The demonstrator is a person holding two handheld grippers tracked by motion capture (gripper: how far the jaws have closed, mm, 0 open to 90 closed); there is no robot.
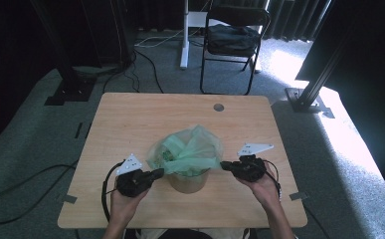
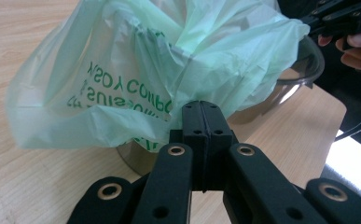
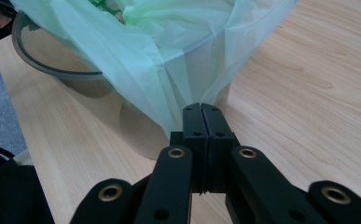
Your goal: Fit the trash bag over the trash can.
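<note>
A pale green plastic bag [image 1: 187, 149] is sitting in a small clear bin [image 1: 187, 181] that is standing upright on the surface [image 1: 130, 114] between the two tools, the bag's mouth facing up. The left tool [image 1: 159, 173] is pinching the bag's edge with jaws closed, and the right tool [image 1: 225, 165] is gripping the opposite edge likewise, so the film is stretching sideways from tool to tool.

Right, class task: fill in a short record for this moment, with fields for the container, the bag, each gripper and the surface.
container: clear plastic bin, upright on the table
bag: pale green bag with green print, draped over the bin's rim
left gripper: fingers shut on the bag's edge
right gripper: fingers shut on the opposite edge
surface: wooden table
background: folding chair beyond the table
</note>
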